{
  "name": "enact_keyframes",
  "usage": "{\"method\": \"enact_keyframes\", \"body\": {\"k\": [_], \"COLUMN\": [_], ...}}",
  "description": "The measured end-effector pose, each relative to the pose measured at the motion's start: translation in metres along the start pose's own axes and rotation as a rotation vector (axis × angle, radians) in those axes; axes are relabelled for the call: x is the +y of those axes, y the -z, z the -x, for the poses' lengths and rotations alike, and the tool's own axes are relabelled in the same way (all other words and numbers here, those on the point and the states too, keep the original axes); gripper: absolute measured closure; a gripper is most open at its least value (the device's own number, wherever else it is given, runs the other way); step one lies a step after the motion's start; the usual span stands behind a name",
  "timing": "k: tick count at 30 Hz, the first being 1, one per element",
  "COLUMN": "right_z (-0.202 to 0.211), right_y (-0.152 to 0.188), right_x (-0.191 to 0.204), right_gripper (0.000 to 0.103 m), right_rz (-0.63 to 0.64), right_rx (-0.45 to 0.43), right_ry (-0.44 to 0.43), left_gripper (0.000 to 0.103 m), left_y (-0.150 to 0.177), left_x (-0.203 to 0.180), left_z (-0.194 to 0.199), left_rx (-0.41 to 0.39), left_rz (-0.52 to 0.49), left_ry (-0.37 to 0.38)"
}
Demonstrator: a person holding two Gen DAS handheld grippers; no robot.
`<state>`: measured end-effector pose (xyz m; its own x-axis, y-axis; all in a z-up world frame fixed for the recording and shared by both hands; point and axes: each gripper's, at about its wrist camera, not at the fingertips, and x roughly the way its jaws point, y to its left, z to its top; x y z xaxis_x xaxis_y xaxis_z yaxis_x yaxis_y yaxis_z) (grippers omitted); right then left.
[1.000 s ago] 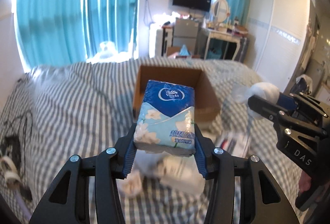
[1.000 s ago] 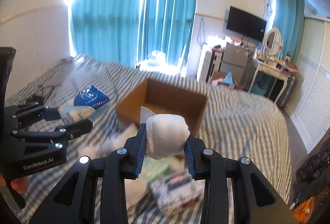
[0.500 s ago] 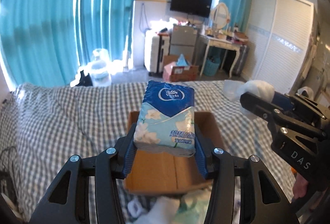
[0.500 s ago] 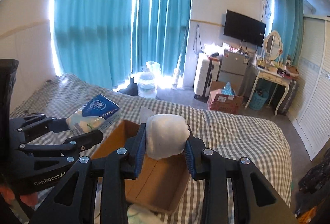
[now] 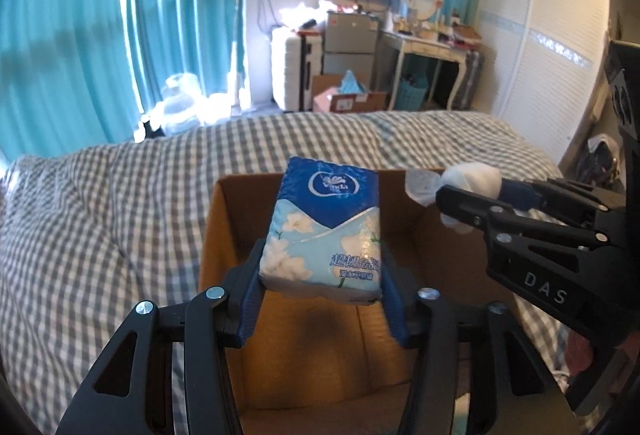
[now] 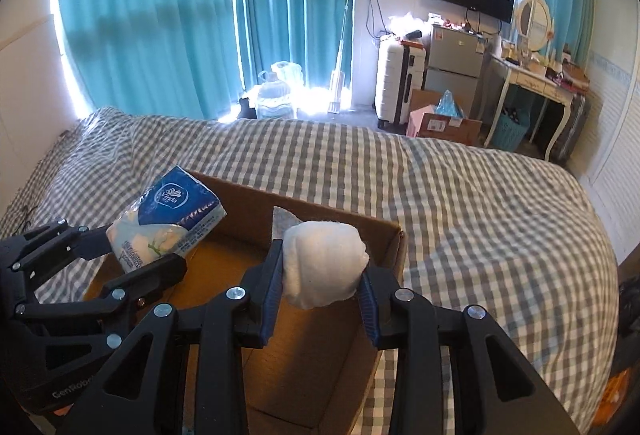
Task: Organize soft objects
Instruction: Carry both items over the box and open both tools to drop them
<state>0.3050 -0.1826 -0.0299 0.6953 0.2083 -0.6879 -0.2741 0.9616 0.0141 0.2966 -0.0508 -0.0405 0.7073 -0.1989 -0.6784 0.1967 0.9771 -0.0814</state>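
I am holding two soft things over the open cardboard box [image 5: 304, 351] that is sitting on the checked bed [image 5: 100, 219].

My left gripper [image 5: 320, 299] is pinching a blue pack of tissues [image 5: 326, 231] by its bottom end, with one of the fingers [image 5: 250, 299] on each side. The fingers are starting to spread, but the pack is still sitting between them. It is hanging right above the inside of the box.

My right gripper [image 6: 318, 295] is pinching a white cotton ball [image 6: 322, 267] in the middle. Its fingers [image 6: 268, 295] are opening a little too, and the ball is still between them, over the box as well.

I think both things are very light and squishy. The tissue pack has a shiny plastic wrap, so it may be slippery, and holding it by the flat sides looks best. The cotton ball squashes easily, so a gentle pinch is enough. Neither one should break if it drops into the box.
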Motion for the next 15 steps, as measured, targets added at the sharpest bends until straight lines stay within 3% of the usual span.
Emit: {"method": "enact_keyframes", "body": {"k": [4,6,8,15], "right_z": [0.014,0.026,0.04,0.121], "right_y": [-0.001,-0.003,-0.008,-0.008], "right_x": [-0.006,-0.005,-0.004,-0.002], "right_gripper": [0.057,0.046,0.027,0.021], "right_rz": [-0.01,-0.014,-0.014,-0.018], "right_rx": [-0.037,-0.058,-0.081,-0.151], "right_ry": [0.002,0.008,0.027,0.064], "left_gripper": [0.045,0.035,0.032,0.026], "left_y": [-0.002,-0.005,-0.007,-0.004], "left_x": [-0.003,-0.004,-0.006,-0.017], "left_z": [0.006,0.012,0.021,0.089], "left_rx": [-0.018,-0.024,-0.037,-0.099], "left_rz": [0.018,0.013,0.002,-0.03], "left_ry": [-0.013,-0.027,-0.045,-0.066]}}
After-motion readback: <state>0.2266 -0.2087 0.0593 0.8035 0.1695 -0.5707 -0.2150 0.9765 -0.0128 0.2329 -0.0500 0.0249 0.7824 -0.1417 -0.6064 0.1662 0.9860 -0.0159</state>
